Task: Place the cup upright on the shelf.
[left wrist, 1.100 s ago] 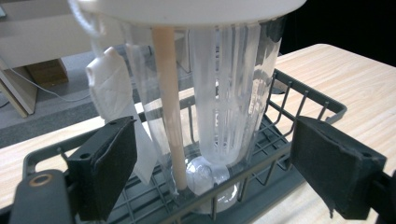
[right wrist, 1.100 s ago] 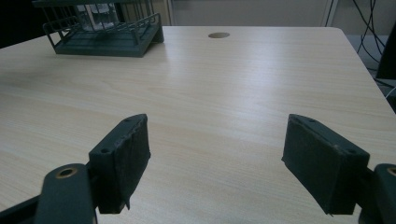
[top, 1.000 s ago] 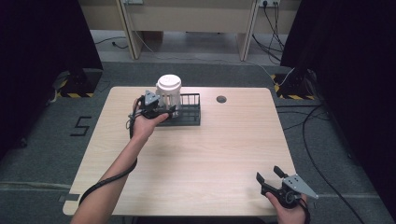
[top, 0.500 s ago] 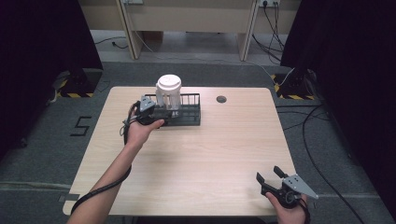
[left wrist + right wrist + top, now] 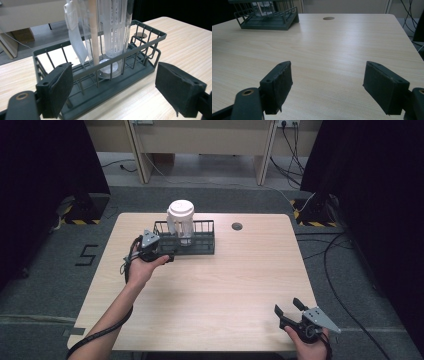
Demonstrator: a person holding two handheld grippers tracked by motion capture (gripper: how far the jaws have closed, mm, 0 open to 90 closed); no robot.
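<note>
Left gripper [image 5: 167,256]: held just at the near left end of the dark grey wire rack, jaws spread wide with nothing between them; in the left gripper view the two black pads stand apart on either side of the rack's near wall, not touching it
Right gripper [image 5: 289,308]: low at the near right corner of the desk, jaws spread and empty, well apart from the rack; the right gripper view looks across bare wood between its two pads
Dark grey wire rack [image 5: 105,65]: a long rectangular basket of thin metal bars on a solid base, standing flat on the far middle part of the desk, its long side facing the person
Tall clear plastic container with a white lid [image 5: 180,222]: stands upright inside the rack, in its left half, rising well above the rim; in the left gripper view its clear wall shows a white slotted insert, a pale wooden stick and a white mesh strip inside
Light wooden desk [image 5: 225,285]: pale wood grain, bare over most of its top
Round dark hole [image 5: 236,226]: set in the desk top, to the right of the rack near the far edge
Person's left hand [image 5: 142,267]: wrapped around the left gripper, forearm coming in from the near left edge, black cable trailing along it
</note>
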